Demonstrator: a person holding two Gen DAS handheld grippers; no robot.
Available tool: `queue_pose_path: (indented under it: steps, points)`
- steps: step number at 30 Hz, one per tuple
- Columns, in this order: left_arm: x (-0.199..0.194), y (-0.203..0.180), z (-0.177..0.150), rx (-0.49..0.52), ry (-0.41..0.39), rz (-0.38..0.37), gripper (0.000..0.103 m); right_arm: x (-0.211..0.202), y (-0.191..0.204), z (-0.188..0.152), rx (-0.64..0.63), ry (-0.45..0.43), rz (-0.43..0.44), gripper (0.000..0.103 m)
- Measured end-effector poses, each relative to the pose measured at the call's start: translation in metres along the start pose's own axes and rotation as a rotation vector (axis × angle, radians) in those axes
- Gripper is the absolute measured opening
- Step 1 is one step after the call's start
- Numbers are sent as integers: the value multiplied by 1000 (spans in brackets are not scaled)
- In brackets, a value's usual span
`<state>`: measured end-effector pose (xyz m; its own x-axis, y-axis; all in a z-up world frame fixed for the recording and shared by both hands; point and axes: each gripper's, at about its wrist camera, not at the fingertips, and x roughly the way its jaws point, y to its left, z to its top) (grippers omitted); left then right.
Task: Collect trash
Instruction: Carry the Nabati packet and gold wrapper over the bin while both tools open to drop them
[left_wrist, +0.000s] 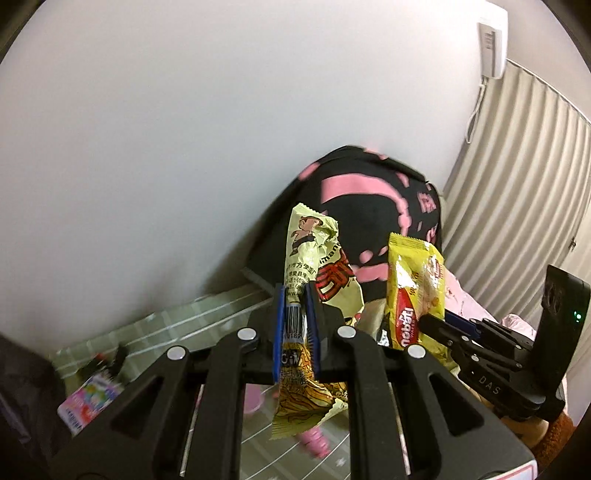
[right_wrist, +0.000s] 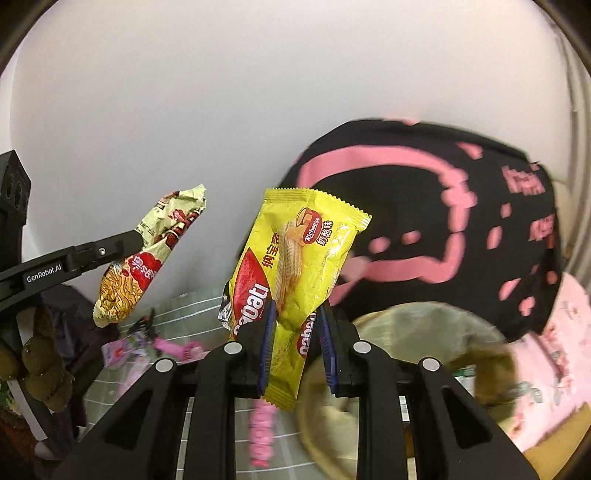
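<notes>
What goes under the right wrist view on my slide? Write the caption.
Right gripper clamps a yellow wafer wrapper while the left gripper holds a noodle snack wrapper.

Two handheld grippers, both matte black. The left gripper (left_wrist: 295, 325) has blue pads on its fingers, four angular link arms with round silver rivets, and white "GenRobot.AI" lettering along its side. The right gripper (right_wrist: 297, 347) matches it, with white "DAS" lettering, a small green light and a boxy black body.

The left gripper (left_wrist: 295, 325) clamps a cream noodle wrapper (left_wrist: 314, 280); the right gripper (left_wrist: 436, 325) pinches a yellow wafer packet (left_wrist: 410, 288).
</notes>
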<state>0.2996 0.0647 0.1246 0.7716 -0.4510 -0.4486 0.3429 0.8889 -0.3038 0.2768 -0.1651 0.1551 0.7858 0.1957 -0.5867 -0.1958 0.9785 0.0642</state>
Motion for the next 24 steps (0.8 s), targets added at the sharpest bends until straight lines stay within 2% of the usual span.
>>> queue_pose_path:
  steps: [5,12,18,24]
  points:
    - [15,-40,4,38,-9,-32,11,-26,-37,-1,27,-35,-89,23]
    - [38,-87,-6,109,32,-110,11,-56,-82,-12,96,-58,-190,23]
    - [52,-124,-14,168,55,-163,11,-70,-108,-23,139,-54,-238,23]
    - [64,-141,-22,179,92,-220,11,-75,-124,-29,150,-46,-261,23]
